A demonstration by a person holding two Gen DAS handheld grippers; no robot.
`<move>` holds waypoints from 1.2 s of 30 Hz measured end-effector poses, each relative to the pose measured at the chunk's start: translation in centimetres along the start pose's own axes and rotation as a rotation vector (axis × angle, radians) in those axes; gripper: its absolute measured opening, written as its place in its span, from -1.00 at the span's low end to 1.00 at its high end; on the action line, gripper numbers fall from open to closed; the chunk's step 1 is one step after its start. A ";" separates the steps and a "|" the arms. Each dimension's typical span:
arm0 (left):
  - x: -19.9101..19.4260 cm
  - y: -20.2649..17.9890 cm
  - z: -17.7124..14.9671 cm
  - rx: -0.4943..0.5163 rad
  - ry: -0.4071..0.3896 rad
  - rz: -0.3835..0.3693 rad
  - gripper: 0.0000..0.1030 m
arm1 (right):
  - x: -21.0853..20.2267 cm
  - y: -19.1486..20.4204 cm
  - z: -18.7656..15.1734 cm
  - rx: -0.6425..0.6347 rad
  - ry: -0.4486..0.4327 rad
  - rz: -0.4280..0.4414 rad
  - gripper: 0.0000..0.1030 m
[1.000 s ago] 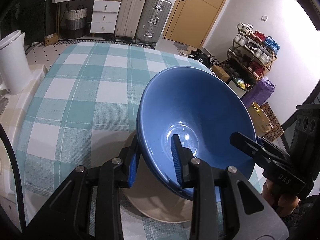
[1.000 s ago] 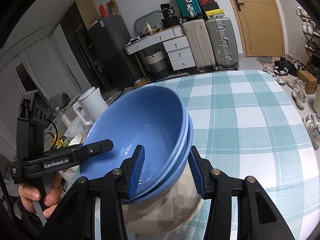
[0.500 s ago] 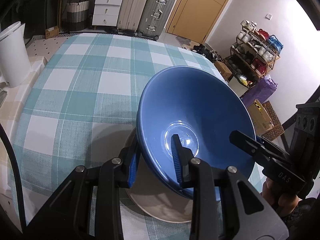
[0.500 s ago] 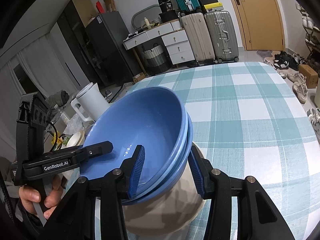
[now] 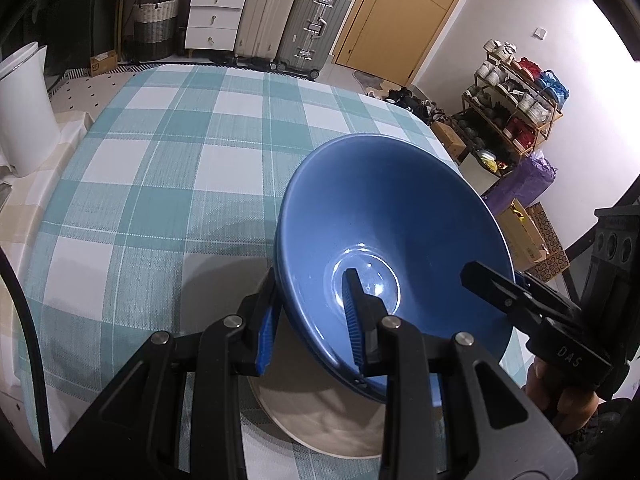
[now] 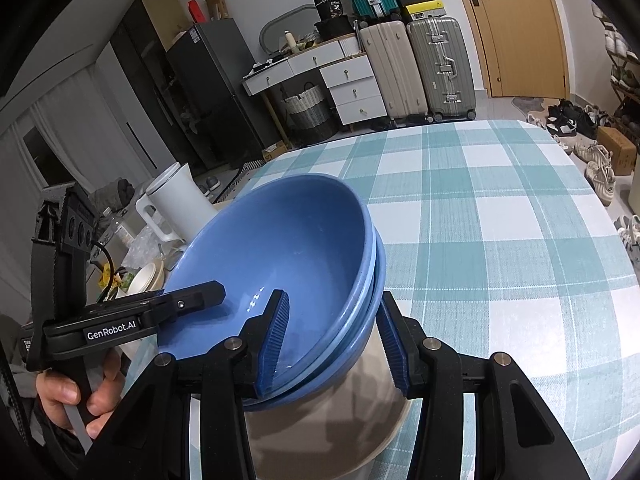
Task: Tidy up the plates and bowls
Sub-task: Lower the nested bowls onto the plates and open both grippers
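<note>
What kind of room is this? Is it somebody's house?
Most likely a lived-in home, an open dining and entry area. A table with a checked cloth holds blue bowls, a shoe rack stands by the wooden door, and suitcases line the wall.

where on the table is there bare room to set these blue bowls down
Most of the checked tablecloth is bare: the whole stretch from the blue bowls to the far edge by the suitcases. It is crowded at the near edge, where the beige plate lies under the bowls, and by the white kettle.
</note>
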State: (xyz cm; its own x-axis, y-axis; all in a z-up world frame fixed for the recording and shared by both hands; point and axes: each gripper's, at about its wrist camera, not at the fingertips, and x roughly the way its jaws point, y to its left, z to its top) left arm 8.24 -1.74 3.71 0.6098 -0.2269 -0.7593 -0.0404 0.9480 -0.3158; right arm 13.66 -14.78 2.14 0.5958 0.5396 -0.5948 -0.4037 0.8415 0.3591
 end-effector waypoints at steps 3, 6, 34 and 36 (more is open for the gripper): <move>0.2 0.0 0.2 0.005 -0.002 0.002 -0.50 | 0.0 0.1 0.0 -0.002 0.000 -0.001 -0.11; 0.3 0.0 0.3 0.013 -0.004 0.004 -0.50 | 0.0 0.1 0.0 -0.002 0.001 -0.001 -0.11; -6.0 0.7 -2.7 0.219 -0.256 0.013 0.97 | -3.0 -0.1 -1.4 -0.204 -0.165 -0.017 0.97; -6.4 1.0 -3.1 0.218 -0.274 0.009 0.97 | -3.4 -0.1 -1.7 -0.223 -0.186 -0.014 0.98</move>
State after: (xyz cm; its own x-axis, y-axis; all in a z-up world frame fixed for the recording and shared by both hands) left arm 1.85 0.00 6.50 0.8012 -0.1784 -0.5712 0.1055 0.9817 -0.1587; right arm 10.47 -16.74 2.93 0.7109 0.5412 -0.4492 -0.5252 0.8333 0.1727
